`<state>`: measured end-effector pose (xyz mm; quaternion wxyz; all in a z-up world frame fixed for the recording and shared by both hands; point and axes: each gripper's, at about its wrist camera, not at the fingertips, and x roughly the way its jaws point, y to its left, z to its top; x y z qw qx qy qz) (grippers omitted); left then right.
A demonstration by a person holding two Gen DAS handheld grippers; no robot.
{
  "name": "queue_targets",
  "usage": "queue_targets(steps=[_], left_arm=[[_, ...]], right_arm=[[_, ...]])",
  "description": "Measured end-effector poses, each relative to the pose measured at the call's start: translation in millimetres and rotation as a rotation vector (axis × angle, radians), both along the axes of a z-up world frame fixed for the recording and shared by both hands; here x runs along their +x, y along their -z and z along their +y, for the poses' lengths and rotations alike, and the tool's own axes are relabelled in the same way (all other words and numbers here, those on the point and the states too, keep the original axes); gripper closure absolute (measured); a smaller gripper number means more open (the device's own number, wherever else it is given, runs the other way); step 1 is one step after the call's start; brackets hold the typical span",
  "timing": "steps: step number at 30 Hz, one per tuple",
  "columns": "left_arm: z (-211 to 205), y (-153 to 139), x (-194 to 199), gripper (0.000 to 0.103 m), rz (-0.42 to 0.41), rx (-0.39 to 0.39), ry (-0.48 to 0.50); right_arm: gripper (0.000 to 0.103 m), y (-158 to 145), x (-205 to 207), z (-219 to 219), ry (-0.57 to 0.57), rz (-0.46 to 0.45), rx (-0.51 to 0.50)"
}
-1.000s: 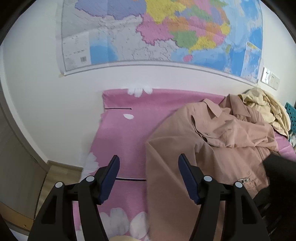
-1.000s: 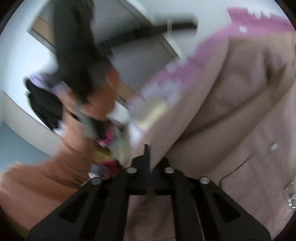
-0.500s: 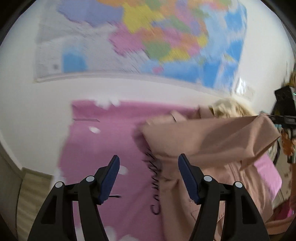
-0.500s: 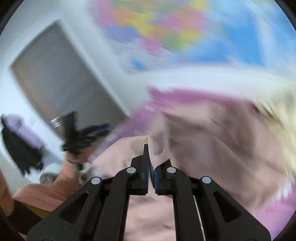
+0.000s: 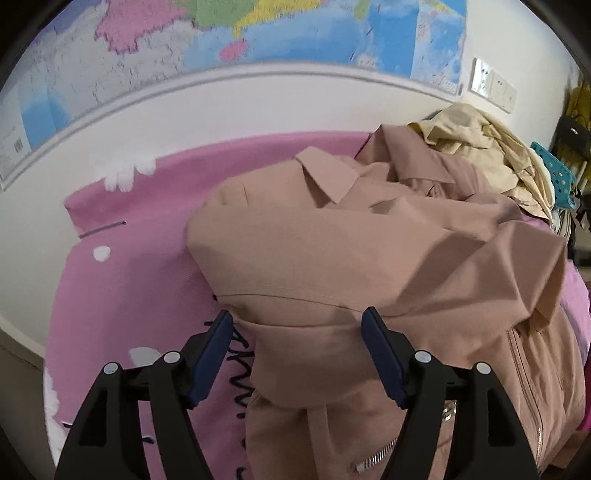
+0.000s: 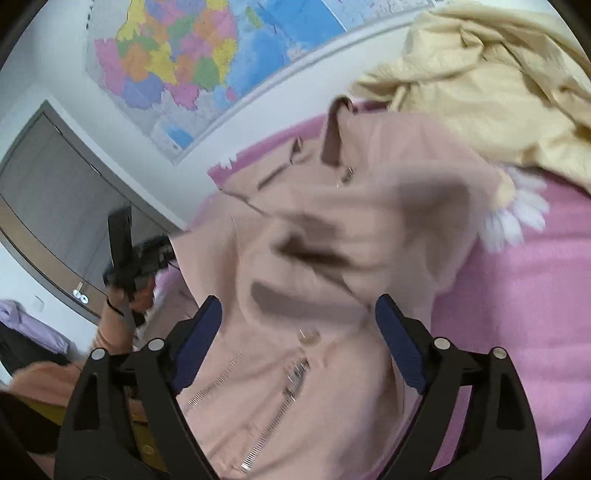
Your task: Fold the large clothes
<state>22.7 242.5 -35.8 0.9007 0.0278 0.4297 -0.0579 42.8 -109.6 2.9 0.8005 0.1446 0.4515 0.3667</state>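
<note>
Your left tool [image 5: 297, 328] and right tool [image 6: 298, 313] both gape wide, gripping nothing. The tan jacket [image 5: 351, 258] lies rumpled across the centre and right of the pink bedspread [image 5: 129, 280], below the wall map [image 5: 258, 33].

Two garments lie on one bed: one tan jacket [image 5: 369, 258] spread over the pink blanket [image 5: 129, 288], and one cream garment [image 5: 480, 147] bunched just beyond its collar. Two claws are in view, the left claw [image 5: 297, 356] and the right claw [image 6: 299, 341], each with its two blue-padded fingers spread apart and nothing between them. One map [image 5: 295, 29] hangs on the wall, with one white switch plate [image 5: 493, 85] beside it.
</note>
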Motion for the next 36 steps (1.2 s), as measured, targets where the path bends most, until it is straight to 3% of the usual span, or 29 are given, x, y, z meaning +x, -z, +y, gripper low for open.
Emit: queue_targets(steps=[4,6,8,10,12,15,17,21,24,25,26,28,32,36], left_arm=[[0,8,9,0.034,0.015,0.014,-0.026],[-3,10,11,0.035,0.014,0.037,-0.038],[-5,10,11,0.040,0.003,0.064,-0.053],[-5,6,10,0.045,-0.020,0.090,-0.076],[-1,-4,7,0.054,-0.065,0.103,-0.119],[5,-19,3,0.056,-0.129,0.099,-0.145],[6,-23,3,0.056,-0.143,0.098,-0.154],[1,-10,6,0.052,-0.100,0.124,-0.127],[-6,-3,3,0.036,-0.070,0.114,-0.061],[-8,-1,3,0.032,-0.065,0.123,-0.050],[-12,-1,2,0.032,-0.070,0.148,-0.042],[-18,-1,2,0.031,-0.074,0.166,-0.014],[-30,2,4,0.031,-0.073,0.167,0.022],[-37,9,2,0.031,-0.069,0.163,0.024]], right_arm=[[0.024,22,-4,26,-0.017,-0.017,-0.086],[0.042,28,2,35,-0.022,-0.025,-0.075],[0.087,26,6,39,-0.059,-0.013,-0.030],[0.100,7,6,35,-0.058,-0.069,-0.033],[0.101,-26,8,18,0.003,-0.138,-0.062],[0.101,-60,15,-7,0.104,-0.219,-0.135],[0.101,-59,22,-19,0.125,-0.194,-0.139],[0.101,-15,35,-14,0.125,-0.082,-0.274],[0.091,-3,34,-13,0.120,-0.065,-0.264],[0.081,-6,33,-14,0.141,-0.076,-0.248],[0.070,-13,32,-16,0.166,-0.098,-0.235],[0.061,-31,30,-12,0.187,-0.167,-0.221],[0.047,-51,33,45,0.009,-0.262,-0.216],[0.049,-26,58,115,-0.161,-0.211,-0.287]])
